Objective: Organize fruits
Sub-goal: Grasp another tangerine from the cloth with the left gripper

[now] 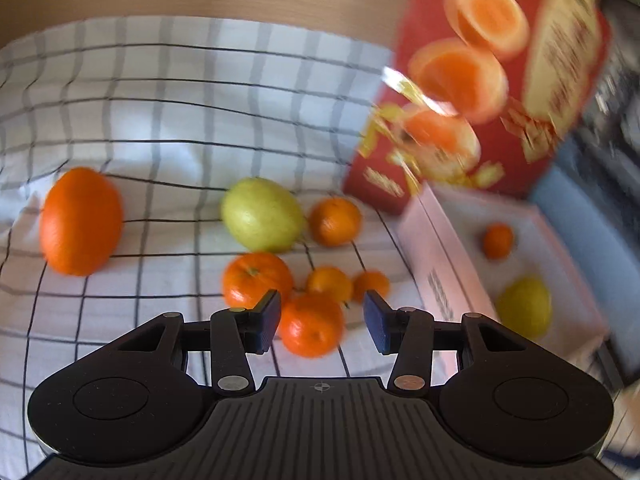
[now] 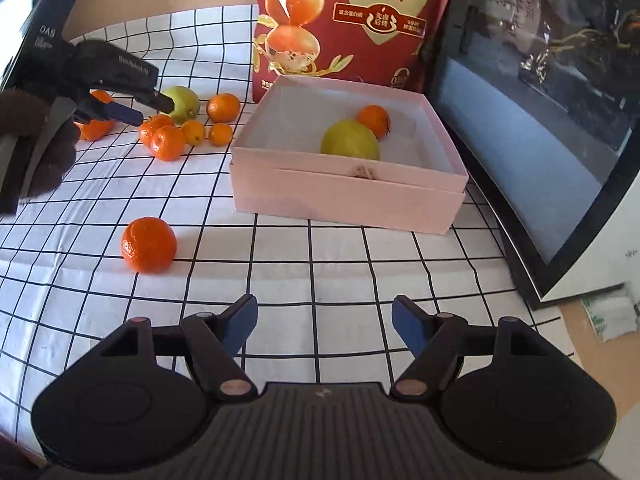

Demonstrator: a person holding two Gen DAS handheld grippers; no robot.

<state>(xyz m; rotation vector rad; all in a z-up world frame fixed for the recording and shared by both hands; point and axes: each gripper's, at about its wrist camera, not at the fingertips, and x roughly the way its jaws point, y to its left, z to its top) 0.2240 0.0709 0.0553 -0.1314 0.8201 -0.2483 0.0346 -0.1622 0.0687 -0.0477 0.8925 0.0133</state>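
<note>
My left gripper [image 1: 322,318] is open and empty, just above a cluster of mandarins; the nearest mandarin [image 1: 311,325] lies between its fingertips. A green pear [image 1: 262,214] and a large orange [image 1: 81,221] lie behind on the checked cloth. The pink box [image 2: 348,188] holds a green pear [image 2: 350,140] and a mandarin [image 2: 374,120]; it also shows in the left wrist view [image 1: 436,256]. My right gripper [image 2: 325,326] is open and empty over the cloth in front of the box. A lone mandarin [image 2: 149,244] lies to its front left. The left gripper [image 2: 154,110] shows over the cluster.
A red snack bag [image 2: 352,20] stands behind the box. A dark framed panel [image 2: 540,128] leans at the right. The cloth's edge and bare wooden table [image 2: 592,328] show at the right front.
</note>
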